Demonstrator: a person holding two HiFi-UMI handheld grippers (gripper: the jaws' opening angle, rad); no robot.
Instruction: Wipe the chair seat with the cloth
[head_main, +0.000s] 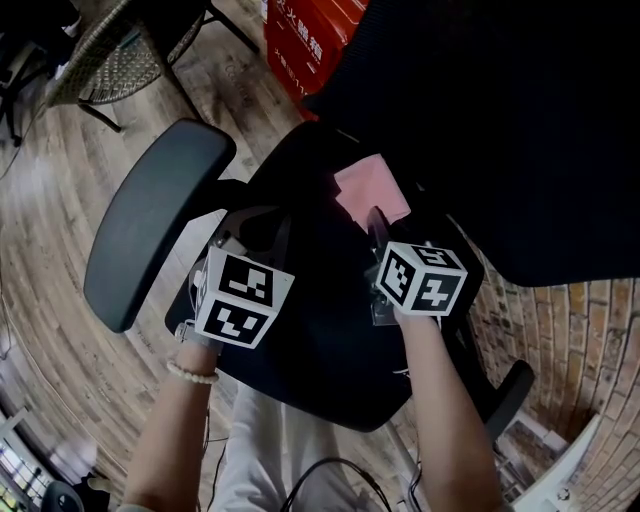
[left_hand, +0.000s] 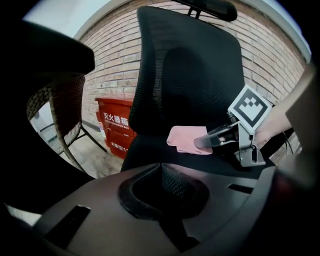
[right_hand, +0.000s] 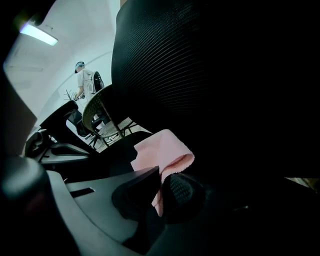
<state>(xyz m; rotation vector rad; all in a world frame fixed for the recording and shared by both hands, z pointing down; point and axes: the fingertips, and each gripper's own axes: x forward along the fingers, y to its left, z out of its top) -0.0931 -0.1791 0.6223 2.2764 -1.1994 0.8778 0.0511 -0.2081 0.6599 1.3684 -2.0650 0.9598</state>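
wooden plank floor (head_main: 60, 260) spreads under everything in the head view, and a brick wall (left_hand: 115, 55) rises behind in the left gripper view. black mesh makes up the office chair: its tall backrest (left_hand: 190, 70) fills the middle of the left gripper view, its seat (head_main: 320, 330) lies below the person's two forearms, and one padded armrest (head_main: 150, 220) juts out at the seat's left side. a wicker chair (head_main: 110, 50) stands on the floor beyond that armrest, well apart from the seat. a red box (left_hand: 116, 125) with white print sits against the brick wall, just beside the backrest's left edge.

the left gripper (left_hand: 161, 172) hovers over the left part of the seat, its marker cube (head_main: 242, 298) facing up. its fingers (left_hand: 100, 200) are pressed together with nothing between them; only their ribbed pads meet. the right gripper (right_hand: 162, 182) reaches toward the rear of the seat, its own marker cube (head_main: 422, 277) above the wrist. its fingers (right_hand: 135, 182) are closed on a fold of the pink cloth (head_main: 370, 188), which runs down between the pads.

the cloth lies on the back part of the seat, close to the foot of the backrest, with its near edge pinched and the rest spread out beyond the fingertips toward the backrest. a pale bead bracelet (head_main: 192, 374) circles the left wrist.
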